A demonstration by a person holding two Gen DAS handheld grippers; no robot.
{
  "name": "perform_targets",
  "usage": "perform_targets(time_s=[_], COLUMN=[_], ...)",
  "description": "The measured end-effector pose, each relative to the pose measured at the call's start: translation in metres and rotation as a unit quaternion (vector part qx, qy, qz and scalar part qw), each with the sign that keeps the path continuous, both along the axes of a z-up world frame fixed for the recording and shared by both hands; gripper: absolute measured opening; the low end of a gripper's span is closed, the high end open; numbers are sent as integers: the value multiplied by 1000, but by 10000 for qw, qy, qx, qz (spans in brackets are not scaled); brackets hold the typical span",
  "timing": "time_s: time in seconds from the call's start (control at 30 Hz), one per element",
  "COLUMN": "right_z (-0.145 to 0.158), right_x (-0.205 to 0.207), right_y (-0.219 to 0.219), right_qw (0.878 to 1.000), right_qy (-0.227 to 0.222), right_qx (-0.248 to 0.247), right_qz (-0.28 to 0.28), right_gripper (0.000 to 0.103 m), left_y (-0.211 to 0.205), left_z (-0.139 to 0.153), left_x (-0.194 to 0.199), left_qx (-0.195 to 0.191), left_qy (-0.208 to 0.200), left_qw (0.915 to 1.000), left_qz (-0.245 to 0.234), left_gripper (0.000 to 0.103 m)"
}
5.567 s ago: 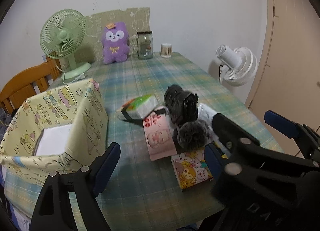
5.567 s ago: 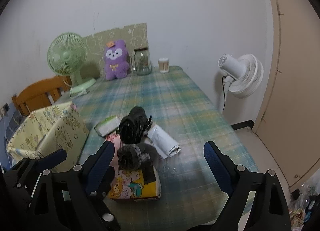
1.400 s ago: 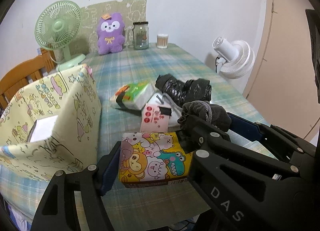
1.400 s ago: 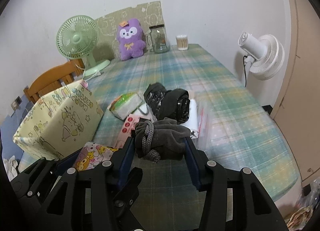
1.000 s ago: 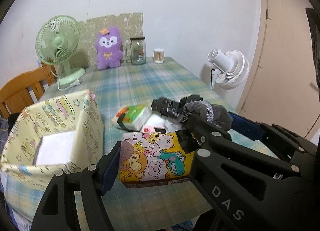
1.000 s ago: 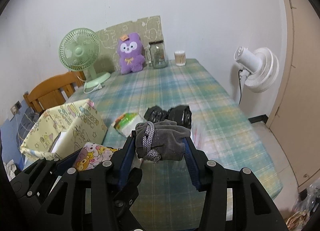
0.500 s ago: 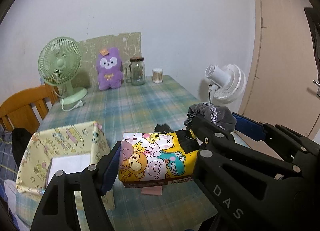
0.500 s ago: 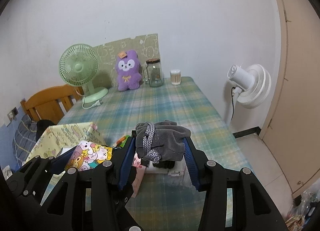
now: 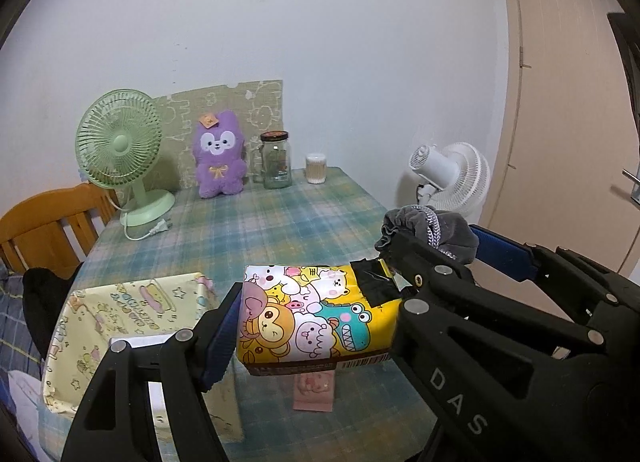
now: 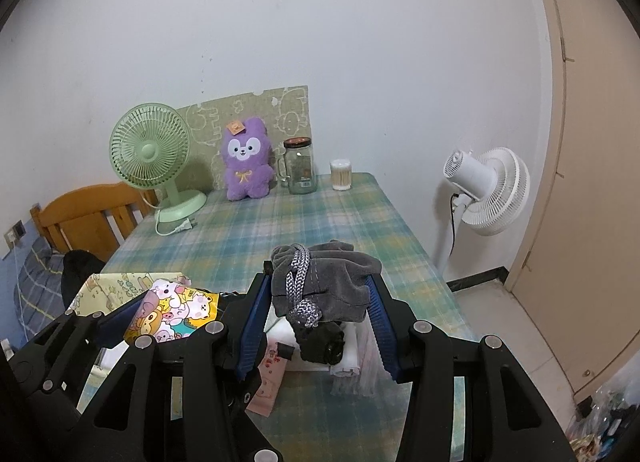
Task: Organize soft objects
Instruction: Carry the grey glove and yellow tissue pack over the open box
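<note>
My left gripper (image 9: 316, 322) is shut on a yellow cartoon-print tissue pack (image 9: 316, 314) and holds it high above the table, right of the yellow patterned box (image 9: 132, 302). My right gripper (image 10: 316, 302) is shut on a grey drawstring pouch (image 10: 324, 282), also lifted; the pouch shows in the left wrist view (image 9: 428, 230). The tissue pack shows at the lower left of the right wrist view (image 10: 176, 314), beside the box (image 10: 116, 286). Below lie a pink pack (image 10: 272, 370), a black roll (image 10: 324, 342) and white packs (image 10: 352, 350).
A green desk fan (image 10: 156, 162), a purple plush (image 10: 246, 162), a glass jar (image 10: 300, 170) and a cotton-swab cup (image 10: 341, 174) stand at the table's far edge. A wooden chair (image 10: 88, 218) is at the left. A white floor fan (image 10: 488, 190) stands right of the table.
Both grippers closed on their objects and rose well above the table, carrying the tissue pack and the pouch; the table items now lie far below.
</note>
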State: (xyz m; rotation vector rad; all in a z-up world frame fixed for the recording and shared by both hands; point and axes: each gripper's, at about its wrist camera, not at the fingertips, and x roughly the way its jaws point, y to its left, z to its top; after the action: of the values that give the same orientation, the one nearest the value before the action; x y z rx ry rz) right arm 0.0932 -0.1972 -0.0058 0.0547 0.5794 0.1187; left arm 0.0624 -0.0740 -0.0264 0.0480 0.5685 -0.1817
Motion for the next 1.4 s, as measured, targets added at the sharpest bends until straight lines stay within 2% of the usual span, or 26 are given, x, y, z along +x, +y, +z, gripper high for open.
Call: perform_targets(time_s=[0.6, 0.87, 1.13, 1.4], right_z=[3, -3, -12, -29], right_x=[18, 26, 29, 37], right_y=[60, 91, 127, 158], right_qw=[9999, 9992, 9966, 9932], right_qy=[2, 156, 274, 496], right_qx=[-2, -13, -102, -112], right_qz=[136, 356, 774, 1046], right_gripper=[52, 52, 52, 52], left_y=[58, 86, 123, 147], left_z=[4, -3, -17, -32], left_x=[17, 25, 30, 31], left_qx=[93, 178, 193, 334], left_qy=[-13, 127, 290, 491], left_qw=[9995, 9991, 9963, 9931], left_qz=[290, 372, 792, 1012], left_gripper=[78, 78, 77, 78])
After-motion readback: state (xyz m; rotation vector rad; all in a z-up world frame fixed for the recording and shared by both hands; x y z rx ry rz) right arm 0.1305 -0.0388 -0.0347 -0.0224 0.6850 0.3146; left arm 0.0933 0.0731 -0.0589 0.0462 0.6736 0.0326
